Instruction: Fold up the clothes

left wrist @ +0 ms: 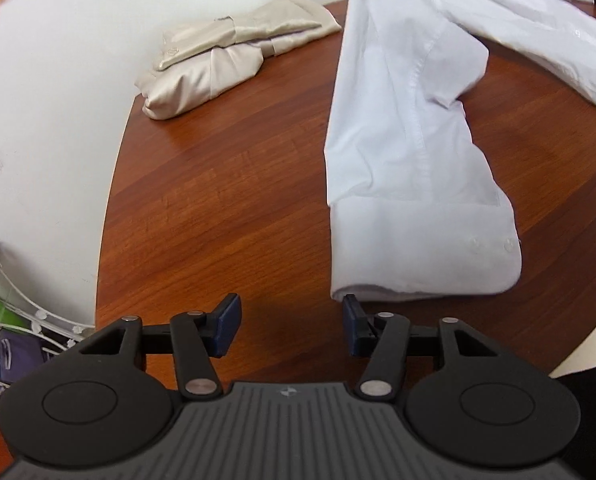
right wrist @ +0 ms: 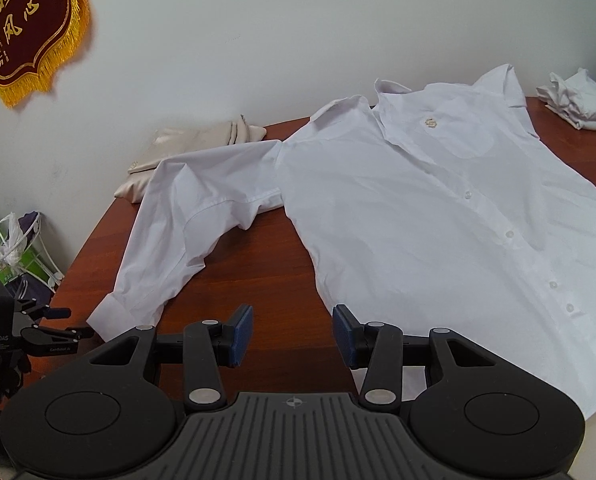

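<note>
Lying buttoned-side up on the desk (right wrist: pixel 234 280), the white shirt (right wrist: pixel 437 208) is awaiting its first fold. The left hand-held gripper (left wrist: pixel 292 326), spread and empty, is hovering beside the sleeve cuff (left wrist: pixel 421 248); the right hand-held gripper (right wrist: pixel 293 334), likewise spread, is nearing the hem. Next probably means pinching the cuff.

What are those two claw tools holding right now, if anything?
Nothing. The left gripper is open over bare table beside the white shirt's cuff; the right gripper is open too, empty.

Matte black left gripper (left wrist: pixel 292 326) and right gripper (right wrist: pixel 293 336), blue-padded jaws, silver pivot screws, ribbed grey housing
</note>
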`<act>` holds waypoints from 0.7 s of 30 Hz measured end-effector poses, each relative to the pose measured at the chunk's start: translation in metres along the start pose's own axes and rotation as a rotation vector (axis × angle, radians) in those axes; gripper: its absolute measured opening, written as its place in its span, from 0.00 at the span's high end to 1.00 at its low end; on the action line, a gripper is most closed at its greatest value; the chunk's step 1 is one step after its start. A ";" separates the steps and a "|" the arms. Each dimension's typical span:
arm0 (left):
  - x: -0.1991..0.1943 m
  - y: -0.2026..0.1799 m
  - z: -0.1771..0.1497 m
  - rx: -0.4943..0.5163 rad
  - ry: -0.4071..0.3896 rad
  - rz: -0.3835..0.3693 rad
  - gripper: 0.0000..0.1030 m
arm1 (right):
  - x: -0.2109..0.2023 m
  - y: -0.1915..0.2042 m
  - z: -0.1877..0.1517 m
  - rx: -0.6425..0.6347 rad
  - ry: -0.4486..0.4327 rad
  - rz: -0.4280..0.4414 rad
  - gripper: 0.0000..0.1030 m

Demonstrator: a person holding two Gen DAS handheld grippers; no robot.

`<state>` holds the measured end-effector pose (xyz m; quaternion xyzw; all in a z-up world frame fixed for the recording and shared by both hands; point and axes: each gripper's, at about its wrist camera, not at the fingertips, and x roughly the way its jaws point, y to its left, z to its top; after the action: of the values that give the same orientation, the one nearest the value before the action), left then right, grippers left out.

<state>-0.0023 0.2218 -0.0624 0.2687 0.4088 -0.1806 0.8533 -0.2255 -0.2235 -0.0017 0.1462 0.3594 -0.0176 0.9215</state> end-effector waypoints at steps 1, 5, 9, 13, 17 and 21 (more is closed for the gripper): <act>0.000 0.003 0.000 -0.016 -0.015 -0.020 0.43 | 0.000 0.000 0.000 -0.002 0.000 -0.001 0.54; 0.001 0.005 0.003 -0.048 -0.068 -0.084 0.48 | -0.001 0.002 0.000 -0.004 -0.002 -0.007 0.54; 0.014 0.007 0.008 -0.149 -0.079 -0.158 0.49 | 0.000 0.006 0.000 -0.013 -0.001 -0.010 0.54; 0.021 0.011 0.017 -0.272 -0.098 -0.239 0.94 | 0.001 0.013 0.000 -0.030 0.003 -0.010 0.54; 0.001 0.022 0.024 -0.360 -0.200 -0.257 0.97 | 0.005 0.029 0.000 -0.072 0.005 -0.004 0.54; -0.030 0.045 0.034 -0.374 -0.291 -0.250 0.97 | 0.011 0.050 0.000 -0.099 0.002 0.012 0.54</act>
<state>0.0240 0.2396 -0.0063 0.0251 0.3382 -0.2425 0.9089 -0.2107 -0.1752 0.0038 0.1027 0.3600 0.0060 0.9273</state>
